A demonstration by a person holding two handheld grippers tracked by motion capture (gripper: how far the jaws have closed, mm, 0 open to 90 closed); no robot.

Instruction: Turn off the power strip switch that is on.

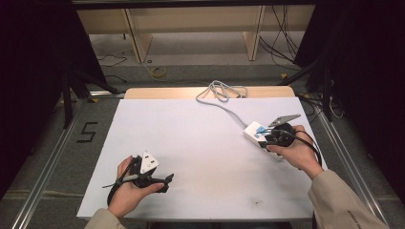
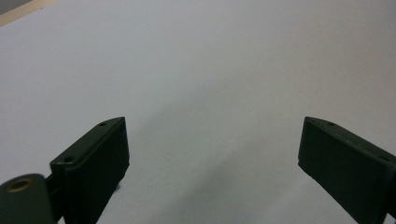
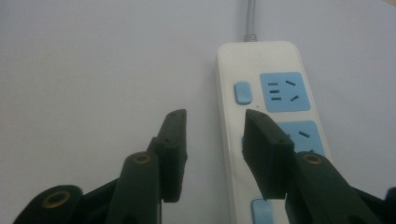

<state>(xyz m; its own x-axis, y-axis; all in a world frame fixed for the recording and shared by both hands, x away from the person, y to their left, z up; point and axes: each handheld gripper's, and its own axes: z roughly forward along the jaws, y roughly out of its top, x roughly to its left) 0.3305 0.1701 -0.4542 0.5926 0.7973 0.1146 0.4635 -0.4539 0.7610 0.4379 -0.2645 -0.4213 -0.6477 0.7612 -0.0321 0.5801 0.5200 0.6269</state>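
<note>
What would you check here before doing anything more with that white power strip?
1. Power strip lies flat on the table: ok.
2. Right hand-held gripper open, nothing pinched: ok; one jaw is over the strip's edge, the other over bare table.
3. Blue switch unobstructed ahead of the jaws: ok.
4. Grey cable free of the grippers: ok, coiled at the far edge.
5. Left hand-held gripper out of the way: ok, open over bare table.
6. Switch on or off: cannot tell.

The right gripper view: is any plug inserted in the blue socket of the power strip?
No, the blue socket on the white power strip shows its bare slots, with no plug in it.
</note>
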